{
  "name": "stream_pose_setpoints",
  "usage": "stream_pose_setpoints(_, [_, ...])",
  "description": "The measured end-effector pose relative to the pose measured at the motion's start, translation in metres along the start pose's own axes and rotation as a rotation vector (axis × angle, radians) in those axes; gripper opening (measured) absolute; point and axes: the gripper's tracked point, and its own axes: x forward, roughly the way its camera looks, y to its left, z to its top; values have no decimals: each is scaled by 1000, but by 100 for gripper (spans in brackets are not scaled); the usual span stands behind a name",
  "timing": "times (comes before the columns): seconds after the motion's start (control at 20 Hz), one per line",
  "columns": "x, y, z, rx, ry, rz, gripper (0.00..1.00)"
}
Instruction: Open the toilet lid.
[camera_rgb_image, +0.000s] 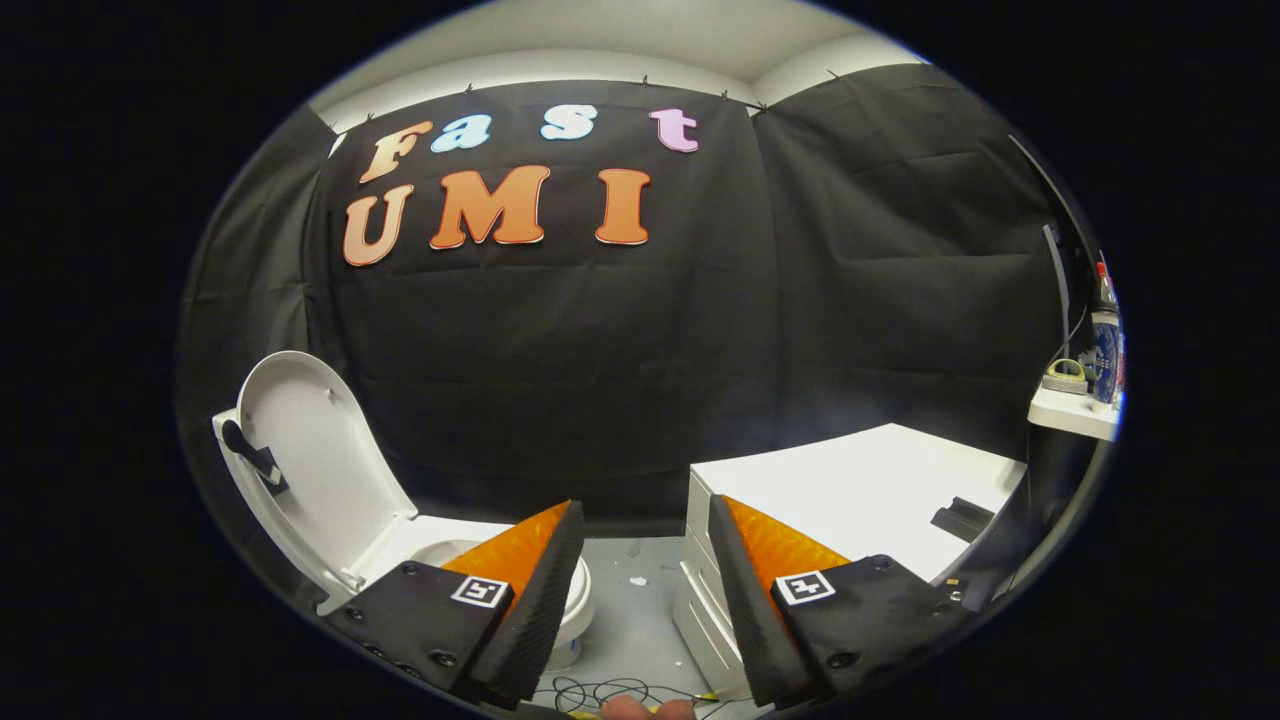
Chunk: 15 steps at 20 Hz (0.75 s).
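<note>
Tongs (640, 520) gape empty beside smooth oval toilet lid (320, 460), raised upright

rides on the gripper (640, 525), looking forward along its two fingers, which rise apart with nothing between them. held fairly low, roughly level with the top of the white table (860, 490) ahead to the right. faces the black cloth wall (600, 370) squarely, from a few steps back, with floor (630, 600) in the gap beyond the fingers. takes in the toilet (420, 550) with raised toilet lid (310, 450) off to the left, partly behind the left finger. fisheye bends the ceiling and a shelf (1075, 410) at far right.
</note>
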Motion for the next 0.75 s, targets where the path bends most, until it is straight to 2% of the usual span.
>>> stream_pose_setpoints(0.75, [-1, -1, 0, 0, 5, -2, 82])
